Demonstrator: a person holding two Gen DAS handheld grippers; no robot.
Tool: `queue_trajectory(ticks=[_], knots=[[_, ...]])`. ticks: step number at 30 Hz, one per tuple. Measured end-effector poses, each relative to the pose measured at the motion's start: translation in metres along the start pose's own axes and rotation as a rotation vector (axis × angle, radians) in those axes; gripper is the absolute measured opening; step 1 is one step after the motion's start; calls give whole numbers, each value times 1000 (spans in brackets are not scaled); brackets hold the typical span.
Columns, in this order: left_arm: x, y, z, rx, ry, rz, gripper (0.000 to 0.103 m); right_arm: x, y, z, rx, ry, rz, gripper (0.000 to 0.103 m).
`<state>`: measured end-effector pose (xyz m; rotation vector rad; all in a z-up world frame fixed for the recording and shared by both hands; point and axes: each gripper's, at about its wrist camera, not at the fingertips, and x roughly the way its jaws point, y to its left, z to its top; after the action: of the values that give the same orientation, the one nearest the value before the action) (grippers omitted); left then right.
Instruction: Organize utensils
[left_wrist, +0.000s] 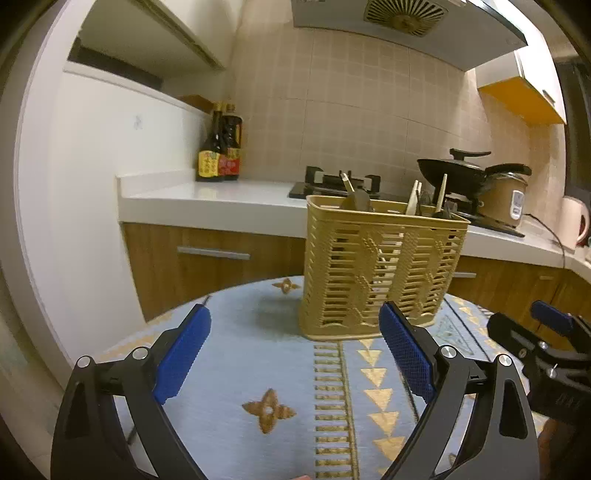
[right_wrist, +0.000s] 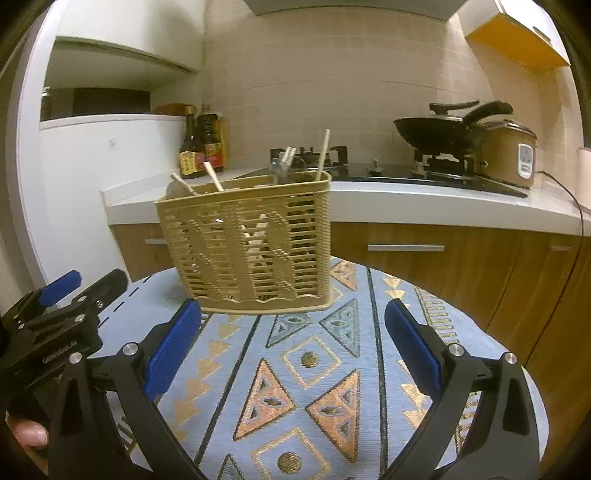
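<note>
1. The basket (left_wrist: 380, 273) stands upright on the bench (left_wrist: 258, 369), utensils (left_wrist: 413, 197) poking out of its top, its long side facing both tongs.
2. From the left tongs (left_wrist: 295, 350) it sits at about one o'clock, near; from the right tongs (right_wrist: 293, 347) at eleven (a similar reach, I judge).
3. Both tongs are spread wide, holding nothing.

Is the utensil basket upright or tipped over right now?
Upright. The basket stands on its base on the patterned tablecloth, open rim up, with utensil handles sticking out the top.
</note>
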<state>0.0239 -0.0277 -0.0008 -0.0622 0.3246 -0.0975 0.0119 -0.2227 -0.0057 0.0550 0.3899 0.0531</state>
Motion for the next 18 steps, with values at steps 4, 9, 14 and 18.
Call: queue_trajectory(ticks=[4, 9, 14, 18], knots=[[-3, -1, 0, 17, -18, 19, 92, 1, 0, 0, -3, 4, -10, 95], [-3, 1, 0, 11, -20, 19, 93, 1, 2, -1, -16, 4, -13, 95], [-2, 3, 1, 7, -16, 17, 93, 0, 2, -1, -19, 4, -14, 95], [-2, 4, 1, 7, -12, 15, 93, 1, 2, -1, -15, 7, -13, 95]])
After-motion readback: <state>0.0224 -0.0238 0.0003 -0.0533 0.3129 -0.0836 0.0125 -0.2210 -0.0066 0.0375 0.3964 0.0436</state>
